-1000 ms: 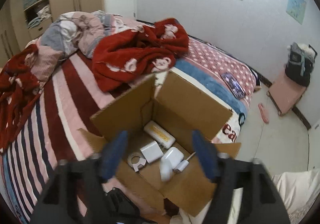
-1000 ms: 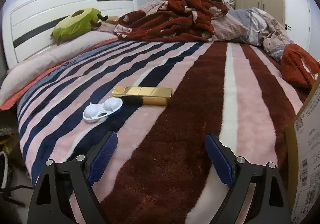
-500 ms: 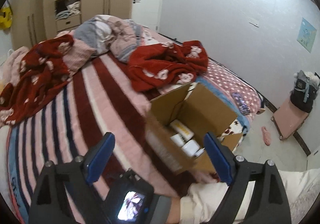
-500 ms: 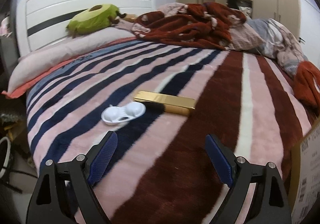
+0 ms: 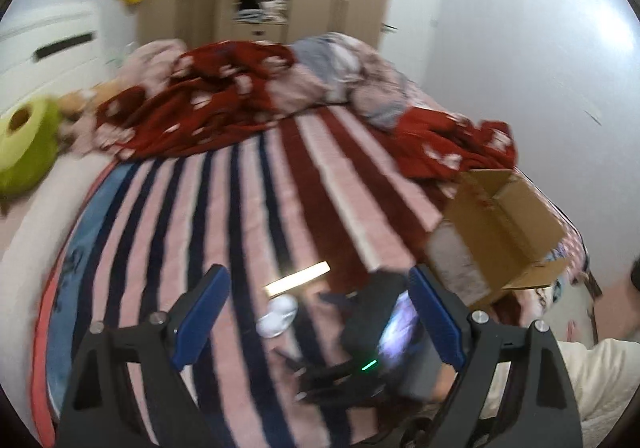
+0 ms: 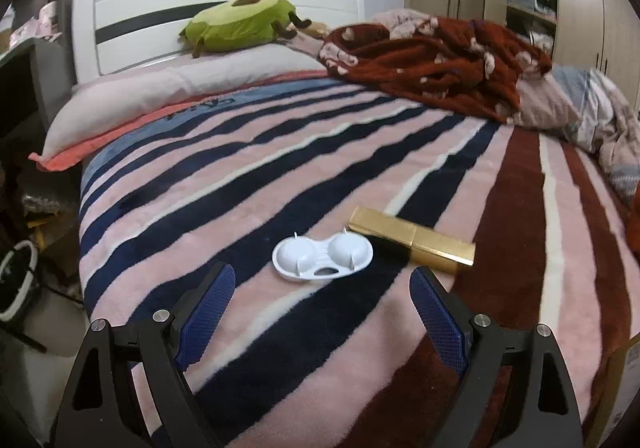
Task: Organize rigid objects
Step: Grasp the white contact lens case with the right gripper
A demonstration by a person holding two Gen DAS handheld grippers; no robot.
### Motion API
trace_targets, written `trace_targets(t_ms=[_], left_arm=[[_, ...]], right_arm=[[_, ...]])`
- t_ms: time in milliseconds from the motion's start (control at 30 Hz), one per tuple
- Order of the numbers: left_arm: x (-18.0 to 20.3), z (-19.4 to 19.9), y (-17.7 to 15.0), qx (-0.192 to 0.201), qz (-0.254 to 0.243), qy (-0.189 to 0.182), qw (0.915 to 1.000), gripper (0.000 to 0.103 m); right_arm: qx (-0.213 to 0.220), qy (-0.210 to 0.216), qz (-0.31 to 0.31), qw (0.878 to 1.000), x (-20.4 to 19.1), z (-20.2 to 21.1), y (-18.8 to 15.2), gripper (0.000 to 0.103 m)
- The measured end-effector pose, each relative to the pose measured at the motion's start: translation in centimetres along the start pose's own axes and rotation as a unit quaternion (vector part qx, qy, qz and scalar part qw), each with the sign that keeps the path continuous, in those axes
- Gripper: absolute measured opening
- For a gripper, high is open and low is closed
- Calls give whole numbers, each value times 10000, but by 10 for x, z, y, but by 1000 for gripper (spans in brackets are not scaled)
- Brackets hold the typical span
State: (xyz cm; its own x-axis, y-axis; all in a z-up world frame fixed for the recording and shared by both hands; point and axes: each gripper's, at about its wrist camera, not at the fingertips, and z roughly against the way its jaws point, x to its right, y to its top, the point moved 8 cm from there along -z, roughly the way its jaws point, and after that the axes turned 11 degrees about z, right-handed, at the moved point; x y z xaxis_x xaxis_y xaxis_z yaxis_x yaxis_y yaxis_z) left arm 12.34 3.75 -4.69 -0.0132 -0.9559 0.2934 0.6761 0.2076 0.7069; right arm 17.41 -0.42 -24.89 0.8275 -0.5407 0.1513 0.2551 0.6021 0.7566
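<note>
Your left gripper (image 5: 316, 312) looks down on a motion-blurred scene, jaws spread wide and gripping nothing; the green avocado cushion (image 5: 24, 152) is cut off at the left edge; between your blue pads the white twin-cup case (image 5: 278, 315) and the gold box (image 5: 298, 279) show only as smears on the striped blanket (image 5: 224, 216); just right of them sits your other gripper (image 5: 372, 336), dark, its glowing screen unreadable; further right the open cardboard box (image 5: 500, 232) stands on the bed, its contents hidden by the near wall, and the pale label on that wall is too blurred to read.

Your right gripper (image 6: 320, 312) gives the sharp view, fingers likewise released and empty; faint script on the blanket's blue band cannot be made out; the plush, fleecy blanket (image 6: 224, 208) runs in navy, pink and maroon stripes; the white case (image 6: 322, 258) lies just ahead of your pads, glossy moulded plastic with two round domes and thin pins; the gold box (image 6: 412, 240) lies almost touching it on the right, long, square-edged and metallic; a sliver of cardboard (image 6: 624, 388) with tiny unreadable print is cut off at the far right.
</note>
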Motion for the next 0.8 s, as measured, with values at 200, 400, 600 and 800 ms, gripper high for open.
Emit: trace_targets(t_ms=[200,400,600,800], left_arm=[[-62,-5,-31,-9,679,214,9975,89],[-79,-8,-48,-91,902,233,9956,89],[-82,-9,-49,-121,936,270,9952,89],[-77,-4,-44,-71,961,75,9953,89]], right_arm=[[-272,7,109,9996,-1,-18,6,81],[-572,-63,272,9980,-2,-34,4,59],[-227,-143,371,9990,-5,-12,11,59],[196,13,551,9983,-14,39,31,59]])
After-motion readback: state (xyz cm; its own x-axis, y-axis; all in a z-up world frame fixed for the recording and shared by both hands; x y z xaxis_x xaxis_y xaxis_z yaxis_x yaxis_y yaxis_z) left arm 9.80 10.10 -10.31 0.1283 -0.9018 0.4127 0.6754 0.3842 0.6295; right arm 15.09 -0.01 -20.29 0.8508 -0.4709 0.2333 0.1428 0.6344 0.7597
